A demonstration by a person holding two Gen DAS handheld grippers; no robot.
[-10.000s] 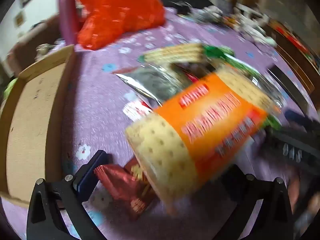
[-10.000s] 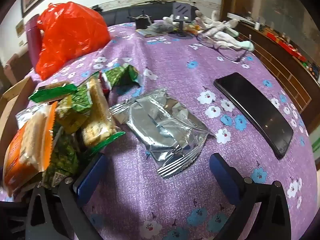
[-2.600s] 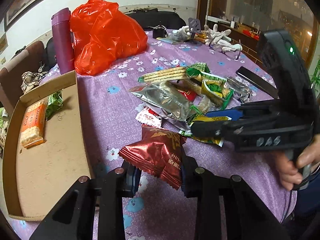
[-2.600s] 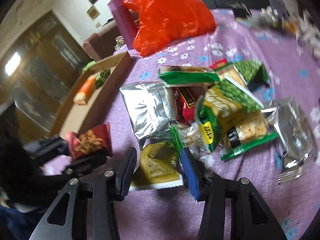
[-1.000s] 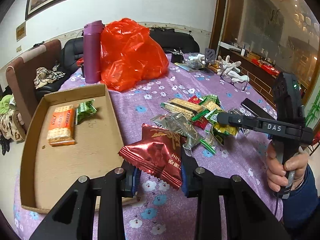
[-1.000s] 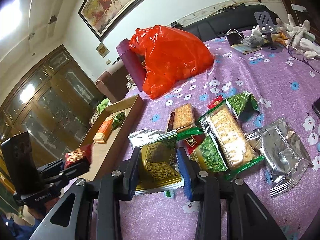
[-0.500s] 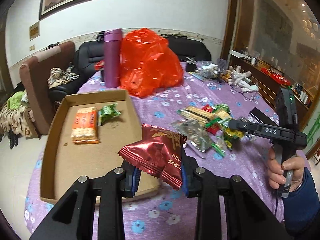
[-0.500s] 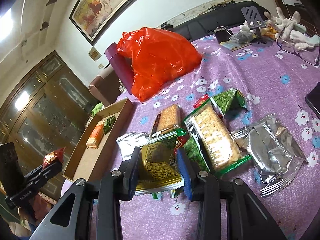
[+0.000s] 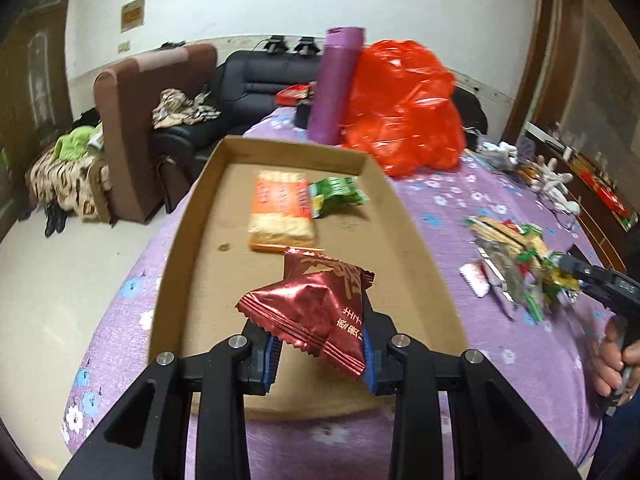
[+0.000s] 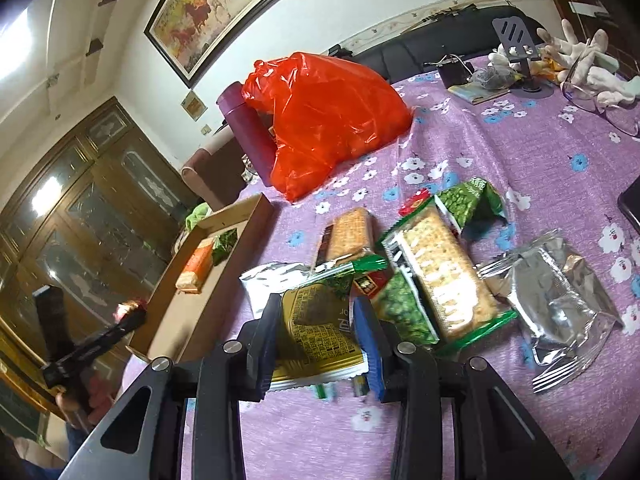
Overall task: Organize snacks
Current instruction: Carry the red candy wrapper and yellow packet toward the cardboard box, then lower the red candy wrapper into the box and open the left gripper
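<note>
My left gripper [image 9: 318,354] is shut on a dark red foil snack packet [image 9: 310,310], held in the air over the near half of the cardboard tray [image 9: 416,240]. An orange cracker pack [image 9: 280,208] and a small green packet [image 9: 338,196] lie in the tray's far half. In the right wrist view my right gripper [image 10: 316,334] is shut on a gold-and-green snack packet [image 10: 320,328] lifted above the pile of snacks [image 10: 432,276] on the purple flowered tablecloth [image 10: 520,144]. The tray [image 10: 176,320] lies to its left, and the left gripper [image 10: 128,318] hovers at the tray's near end.
A red plastic bag [image 9: 404,108] and a purple bottle [image 9: 334,84] stand behind the tray. A silver foil packet [image 10: 560,296], a dark phone [image 10: 632,204], glasses and white gloves [image 10: 588,68] lie to the right. Sofa chairs stand beyond the table's left edge.
My left gripper carried the red packet leftward from beside the tray to above it, and rolled a little. The right gripper kept its place with the gold-and-green packet.
</note>
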